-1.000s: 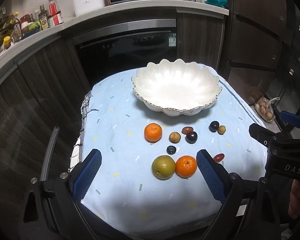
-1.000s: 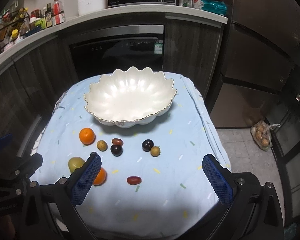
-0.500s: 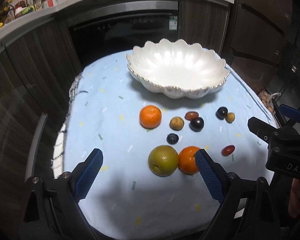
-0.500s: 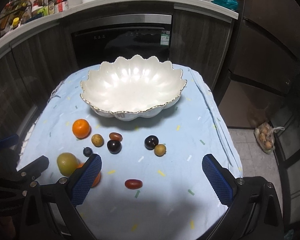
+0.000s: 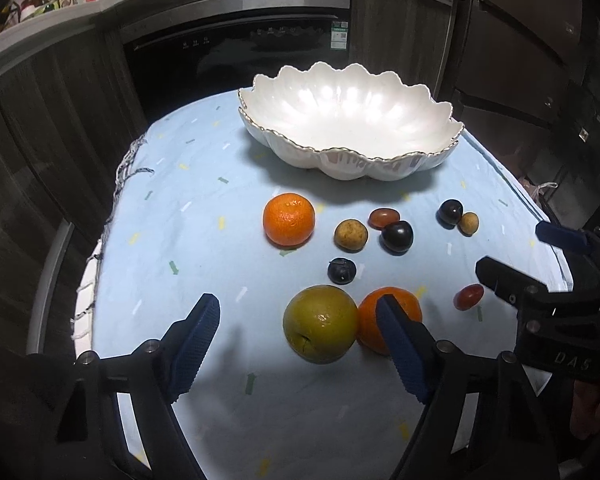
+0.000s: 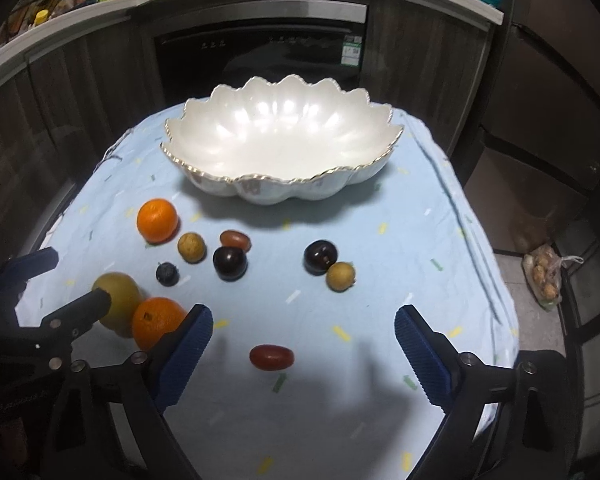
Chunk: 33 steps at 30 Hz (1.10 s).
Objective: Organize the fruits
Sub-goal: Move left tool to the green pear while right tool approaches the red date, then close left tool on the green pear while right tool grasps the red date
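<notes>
The bowl (image 5: 348, 128) stands empty at the far side of the counter (image 5: 204, 240), and all the fruit lies loose on the cloth in front of it; nearest the bowl is one orange (image 5: 289, 219), with small dark and tan fruits beside it. Farther from the bowl a pear (image 5: 320, 323) touches a second orange (image 5: 404, 308). The left gripper (image 5: 298, 344) has its fingers (image 5: 196, 344) spread but closing; the pear sits between them, apparently untouched; the right-hand pad overlaps the second orange. The right gripper (image 6: 302, 350) is likewise spread and closing, with a red oval fruit (image 6: 271, 357) between its fingers, not yet pinched. The pear looks firm, smooth and fairly heavy, so a hold across its widest middle seems best; it may roll. The red fruit looks light, slick and soft-skinned; a gentle pinch across its short sides should suit it.
</notes>
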Available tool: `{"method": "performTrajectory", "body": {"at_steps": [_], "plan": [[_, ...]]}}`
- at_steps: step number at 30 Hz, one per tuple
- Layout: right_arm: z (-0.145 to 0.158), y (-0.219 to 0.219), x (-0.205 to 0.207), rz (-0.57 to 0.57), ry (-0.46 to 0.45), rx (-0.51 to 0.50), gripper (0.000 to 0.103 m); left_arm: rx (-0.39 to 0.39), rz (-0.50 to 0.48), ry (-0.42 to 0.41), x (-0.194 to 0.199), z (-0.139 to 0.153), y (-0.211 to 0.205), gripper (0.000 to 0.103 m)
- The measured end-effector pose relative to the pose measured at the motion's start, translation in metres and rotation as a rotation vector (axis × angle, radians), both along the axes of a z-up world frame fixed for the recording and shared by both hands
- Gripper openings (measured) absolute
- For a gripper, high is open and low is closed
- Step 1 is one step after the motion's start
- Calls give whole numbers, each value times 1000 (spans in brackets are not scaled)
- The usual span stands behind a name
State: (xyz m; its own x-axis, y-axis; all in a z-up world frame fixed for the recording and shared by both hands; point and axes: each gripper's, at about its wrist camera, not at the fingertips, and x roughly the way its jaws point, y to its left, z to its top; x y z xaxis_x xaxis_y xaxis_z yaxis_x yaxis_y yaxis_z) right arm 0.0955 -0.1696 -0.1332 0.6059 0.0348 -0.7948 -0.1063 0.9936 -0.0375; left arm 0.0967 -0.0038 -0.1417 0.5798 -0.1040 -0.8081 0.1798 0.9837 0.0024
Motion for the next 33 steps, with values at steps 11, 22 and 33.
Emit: {"method": "performTrajectory", "body": {"at_steps": [11,22,33], "plan": [[-20,7,6,43,78,22,75,-51,-8,47,8,-15,2,71],[-30,10,6,60,128,36,73,-116,-10,93,12,-26,7,58],[-44,8,8,58,205,60,47,-166,-24,97,12,-28,8,47]]}}
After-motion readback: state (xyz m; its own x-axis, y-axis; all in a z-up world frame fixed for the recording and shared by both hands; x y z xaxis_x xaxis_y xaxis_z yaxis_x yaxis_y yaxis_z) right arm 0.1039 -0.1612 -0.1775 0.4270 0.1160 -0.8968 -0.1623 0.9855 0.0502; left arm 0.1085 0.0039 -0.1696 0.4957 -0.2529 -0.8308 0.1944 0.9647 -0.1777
